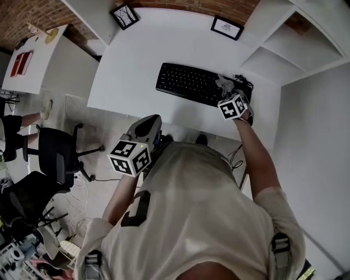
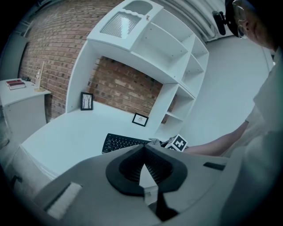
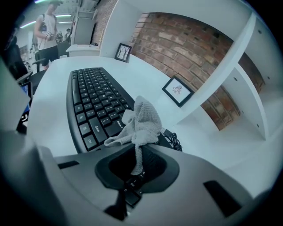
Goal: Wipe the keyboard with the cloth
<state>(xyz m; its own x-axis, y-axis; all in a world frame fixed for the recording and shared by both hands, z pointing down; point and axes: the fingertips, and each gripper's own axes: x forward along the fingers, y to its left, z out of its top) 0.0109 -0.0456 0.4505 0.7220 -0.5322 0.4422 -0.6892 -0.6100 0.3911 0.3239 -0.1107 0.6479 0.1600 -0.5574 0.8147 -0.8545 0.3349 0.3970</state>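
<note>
A black keyboard (image 1: 188,83) lies on the white desk (image 1: 136,65), toward its right side. A crumpled grey cloth (image 1: 225,83) rests on the keyboard's right end. My right gripper (image 1: 231,94) is shut on a fold of that cloth (image 3: 141,122), which bunches up just past the jaw tips over the keys (image 3: 95,101). My left gripper (image 1: 147,123) hangs at the desk's front edge, away from the keyboard, shut and with nothing in it. From the left gripper view the keyboard (image 2: 121,142) and the right gripper's marker cube (image 2: 178,143) lie ahead.
Two small framed pictures (image 1: 125,15) (image 1: 227,27) stand at the back of the desk. A coiled black cable (image 3: 175,140) lies beside the keyboard's right end. White shelves (image 1: 295,44) rise at the right. An office chair (image 1: 57,153) stands on the floor at the left.
</note>
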